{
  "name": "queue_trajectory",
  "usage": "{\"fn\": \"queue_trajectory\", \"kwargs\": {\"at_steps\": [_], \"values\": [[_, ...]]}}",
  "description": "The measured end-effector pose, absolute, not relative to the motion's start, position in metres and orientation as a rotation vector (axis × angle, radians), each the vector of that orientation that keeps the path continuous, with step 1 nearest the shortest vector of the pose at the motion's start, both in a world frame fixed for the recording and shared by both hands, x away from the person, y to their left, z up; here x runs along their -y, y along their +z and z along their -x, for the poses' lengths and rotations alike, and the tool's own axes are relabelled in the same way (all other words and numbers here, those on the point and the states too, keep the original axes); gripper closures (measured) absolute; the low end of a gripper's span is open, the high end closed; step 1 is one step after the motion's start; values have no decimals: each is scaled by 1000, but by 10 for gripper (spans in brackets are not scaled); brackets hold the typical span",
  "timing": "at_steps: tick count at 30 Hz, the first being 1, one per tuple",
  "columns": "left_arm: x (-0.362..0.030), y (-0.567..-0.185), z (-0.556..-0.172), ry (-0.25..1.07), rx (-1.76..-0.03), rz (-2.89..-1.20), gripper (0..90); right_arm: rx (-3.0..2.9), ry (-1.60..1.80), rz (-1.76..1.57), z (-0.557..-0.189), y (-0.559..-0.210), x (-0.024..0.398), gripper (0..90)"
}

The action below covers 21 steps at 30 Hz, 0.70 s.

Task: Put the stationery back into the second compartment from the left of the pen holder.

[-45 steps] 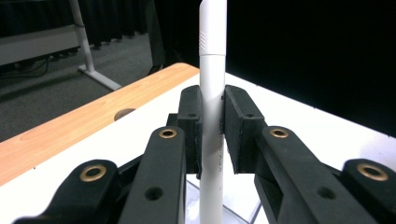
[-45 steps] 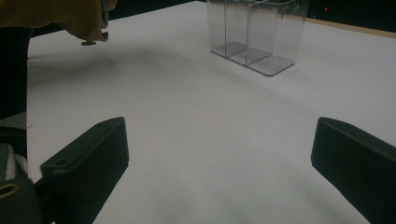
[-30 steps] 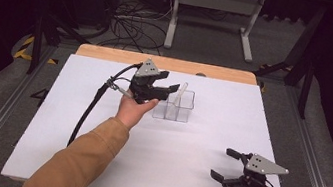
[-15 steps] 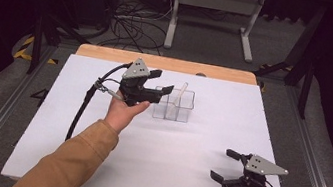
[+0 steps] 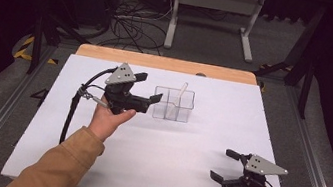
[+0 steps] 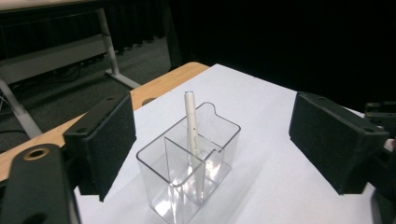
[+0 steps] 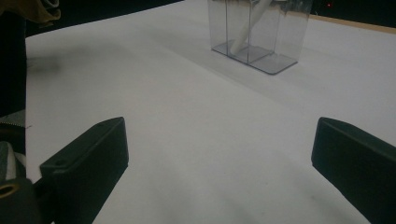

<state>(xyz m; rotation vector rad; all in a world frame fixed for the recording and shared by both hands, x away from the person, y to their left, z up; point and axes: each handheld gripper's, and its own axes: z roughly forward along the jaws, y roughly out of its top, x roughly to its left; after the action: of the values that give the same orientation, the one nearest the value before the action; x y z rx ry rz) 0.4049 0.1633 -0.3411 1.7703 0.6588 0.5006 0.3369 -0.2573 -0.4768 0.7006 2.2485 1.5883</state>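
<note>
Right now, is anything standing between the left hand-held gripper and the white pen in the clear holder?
Nothing visible does. The left hand-held gripper faces the clear holder with its jaws open, having just been opening, nothing between them. The white pen leans in the far compartment, its top above the rim; only the holder's own wall surrounds its lower part.

Left tool (image 5: 147, 89) open, beside pen holder (image 5: 173, 104)

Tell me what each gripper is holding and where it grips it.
Nothing is held. The left gripper has just been opening, jaws clear of the pen in the clear box. The right gripper is open.
</note>
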Motion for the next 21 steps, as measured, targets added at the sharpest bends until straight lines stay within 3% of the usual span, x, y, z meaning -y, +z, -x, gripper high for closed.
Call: {"fn": "queue_trajectory", "kwargs": {"at_steps": [13, 21], "values": [[-190, -354, -369, 568, -601, -1799, 128, -2256, 1583, -688, -337, -476, 257, 42], [-211, -372, -353, 487, -626, -1749, 116, -2262, 1574, -681, -337, -476, 256, 41]]}}
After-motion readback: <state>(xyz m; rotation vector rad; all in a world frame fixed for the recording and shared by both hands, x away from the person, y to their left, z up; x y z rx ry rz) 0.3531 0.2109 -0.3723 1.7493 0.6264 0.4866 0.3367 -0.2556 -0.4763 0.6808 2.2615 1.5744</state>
